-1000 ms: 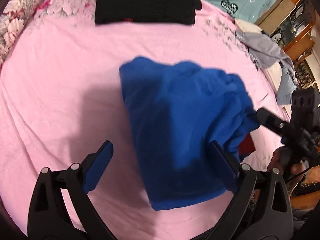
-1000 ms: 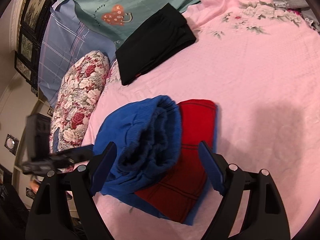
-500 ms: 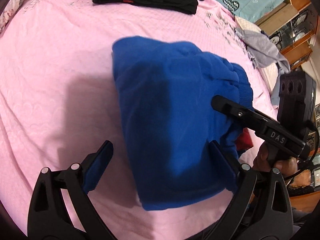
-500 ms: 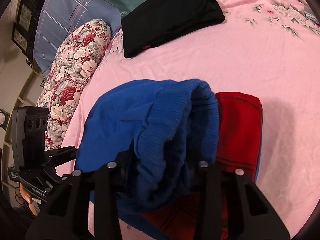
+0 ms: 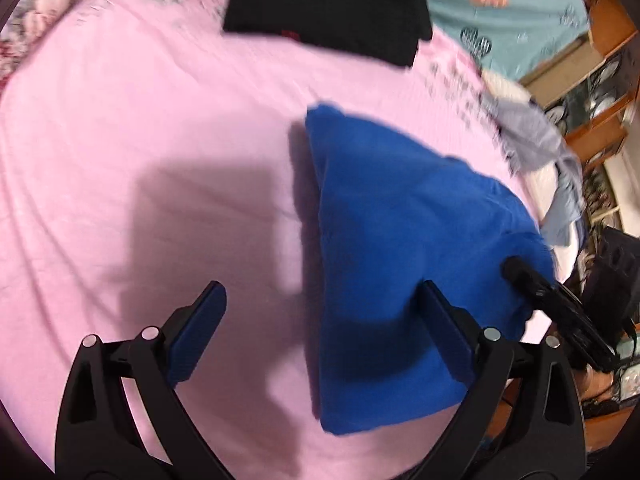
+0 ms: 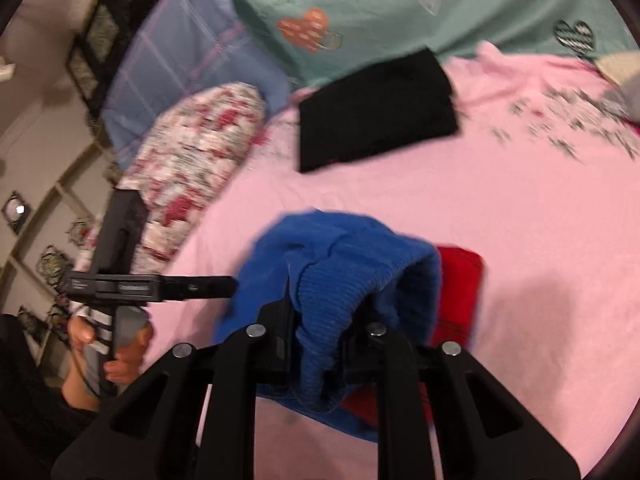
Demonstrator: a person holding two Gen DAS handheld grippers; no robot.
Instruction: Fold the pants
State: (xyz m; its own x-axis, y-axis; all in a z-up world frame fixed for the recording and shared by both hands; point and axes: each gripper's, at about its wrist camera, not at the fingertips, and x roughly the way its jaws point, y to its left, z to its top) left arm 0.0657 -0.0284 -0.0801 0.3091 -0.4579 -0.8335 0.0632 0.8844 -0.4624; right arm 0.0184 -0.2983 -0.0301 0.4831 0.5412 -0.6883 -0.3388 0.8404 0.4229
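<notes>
Pinching the ribbed waistband of the blue pants [image 6: 340, 280], our right gripper [image 6: 320, 344] has just been closing its jaws, and the thick fabric is now bunched between them, its loose end drooping below the fingers. From that grasp the waistband end is lifted, so the pants rise toward us in a ridge, while the far part lies on the pink bedsheet [image 6: 520, 208]. Beneath and beside the pants, on their right in the right wrist view, we see a folded red garment [image 6: 460, 280] with dark lines, partly covered by the blue cloth.

Our left gripper [image 5: 320, 332] is released, its jaws spread wide and grasping nothing. One finger [image 5: 200, 328] hangs over bare sheet; the other stands in front of the near part of the pants, and we cannot tell whether it touches them. In the left wrist view the pants form a blue wedge, with the right gripper's black finger at their right edge.

Farther up the bed, well apart from the pants, lies a folded black garment [image 5: 328, 12]. A floral pillow [image 6: 200, 160] and a checked blue pillow [image 6: 180, 60] sit along the left side in the right wrist view, with a teal blanket [image 6: 400, 4] bearing heart prints beyond. A crumpled grey garment [image 5: 532, 136] rests at the bed's right edge in the left wrist view. Both views are blurred.
</notes>
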